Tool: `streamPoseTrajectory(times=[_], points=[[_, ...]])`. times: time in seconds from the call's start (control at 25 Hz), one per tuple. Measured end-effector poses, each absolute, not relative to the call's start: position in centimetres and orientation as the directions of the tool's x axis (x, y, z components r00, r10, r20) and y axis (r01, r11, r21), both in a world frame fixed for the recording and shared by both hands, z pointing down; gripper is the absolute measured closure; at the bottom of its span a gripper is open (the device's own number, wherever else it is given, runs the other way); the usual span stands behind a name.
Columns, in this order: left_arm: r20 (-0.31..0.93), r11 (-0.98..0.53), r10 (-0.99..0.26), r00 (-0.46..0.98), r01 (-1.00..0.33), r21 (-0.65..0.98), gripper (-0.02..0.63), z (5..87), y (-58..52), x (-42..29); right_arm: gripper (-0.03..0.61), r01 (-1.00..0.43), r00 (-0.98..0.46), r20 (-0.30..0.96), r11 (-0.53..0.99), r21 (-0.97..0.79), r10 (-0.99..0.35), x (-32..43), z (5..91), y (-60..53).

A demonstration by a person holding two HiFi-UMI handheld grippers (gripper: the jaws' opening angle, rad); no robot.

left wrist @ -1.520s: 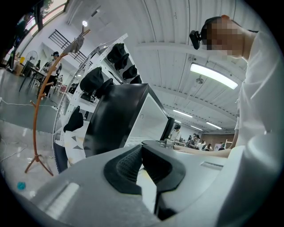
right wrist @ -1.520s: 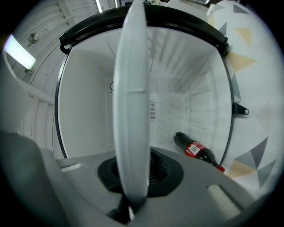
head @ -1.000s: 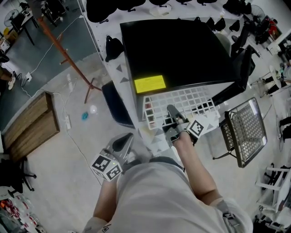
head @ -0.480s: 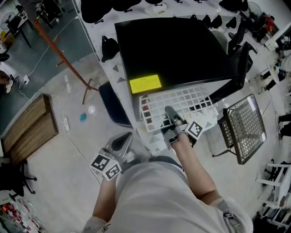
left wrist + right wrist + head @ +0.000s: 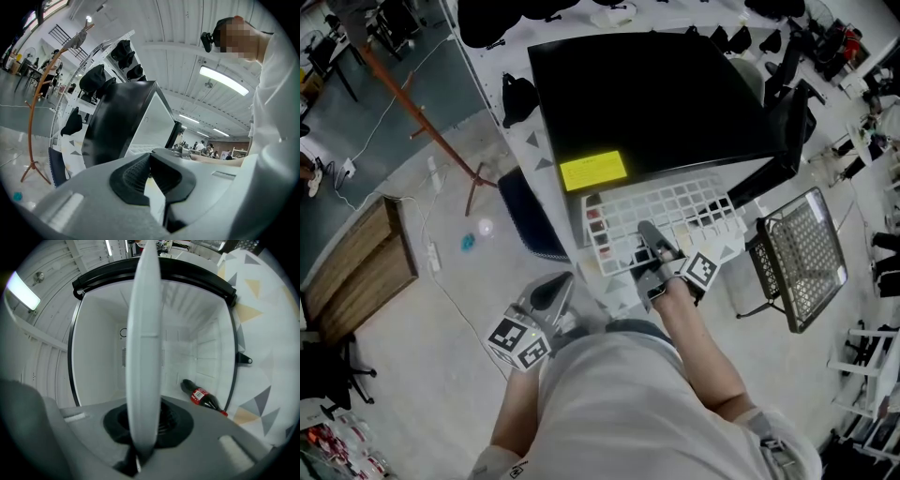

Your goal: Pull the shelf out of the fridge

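Note:
The black fridge [image 5: 647, 94] with a yellow label [image 5: 592, 172] stands ahead of me, seen from above. Its white grid shelf [image 5: 675, 208] sticks out of the front, level. My right gripper [image 5: 649, 234] is shut on the shelf's front edge. In the right gripper view the shelf [image 5: 144, 333] runs edge-on between the pads of the right gripper [image 5: 143, 427], into the white fridge interior [image 5: 98, 343]. A cola bottle [image 5: 202, 397] lies on the fridge floor. My left gripper [image 5: 551, 292] hangs low by my body, away from the fridge, its pads together on nothing; the left gripper [image 5: 151, 171] faces the fridge's black side [image 5: 117, 117].
A black wire basket stand [image 5: 806, 258] is to the right of the fridge. A dark blue pad [image 5: 525, 220] leans at the fridge's left. An orange coat stand [image 5: 422, 122] and a wooden crate [image 5: 356, 272] are on the floor to the left. A cable [image 5: 441, 281] trails there.
The shelf has slid a little further out of the fridge with my right gripper still shut on it. My left gripper has stayed where it was.

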State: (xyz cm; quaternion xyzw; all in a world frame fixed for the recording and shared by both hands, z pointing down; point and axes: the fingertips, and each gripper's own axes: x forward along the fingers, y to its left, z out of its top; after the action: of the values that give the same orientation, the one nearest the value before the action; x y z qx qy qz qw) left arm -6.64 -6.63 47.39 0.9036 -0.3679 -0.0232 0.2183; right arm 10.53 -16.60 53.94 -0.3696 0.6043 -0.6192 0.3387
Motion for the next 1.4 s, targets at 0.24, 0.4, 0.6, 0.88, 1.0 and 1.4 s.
streamPoseTrajectory(times=[0.24, 0.4, 0.6, 0.88, 1.0, 1.4], points=[[0.118, -0.648, -0.657, 0.744, -0.638, 0.416, 0.606, 47.5, -6.7, -6.1, 0.546, -0.035, -0.499, 0.05, -0.038, -0.999, -0.865, 10.7, 53.8, -16.0], [0.116, -0.657, -0.647, 0.754, -0.628, 0.417, 0.606, 47.4, -6.8, -5.9, 0.549, -0.018, -0.472, 0.049, -0.046, -0.999, -0.88, 10.8, 53.8, -15.6], [0.114, -0.669, -0.633, 0.765, -0.616, 0.417, 0.606, 47.6, -6.8, -5.7, 0.549, 0.006, -0.447, 0.046, -0.054, -0.999, -0.893, 11.0, 54.0, -15.4], [0.118, -0.669, -0.629, 0.768, -0.613, 0.42, 0.606, 47.5, -6.7, -5.7, 0.545, 0.032, -0.412, 0.029, -0.046, -0.998, -0.911, 11.1, 53.9, -15.3], [0.12, -0.666, -0.631, 0.766, -0.615, 0.423, 0.606, 47.6, -6.7, -5.8, 0.544, 0.011, -0.385, 0.034, -0.042, -0.999, -0.922, 11.6, 54.4, -15.3], [0.122, -0.669, -0.627, 0.77, -0.611, 0.423, 0.606, 47.9, -7.1, -5.9, 0.531, 0.007, -0.31, -0.024, 0.023, -1.0, -0.951, 13.1, 54.4, -16.0]])
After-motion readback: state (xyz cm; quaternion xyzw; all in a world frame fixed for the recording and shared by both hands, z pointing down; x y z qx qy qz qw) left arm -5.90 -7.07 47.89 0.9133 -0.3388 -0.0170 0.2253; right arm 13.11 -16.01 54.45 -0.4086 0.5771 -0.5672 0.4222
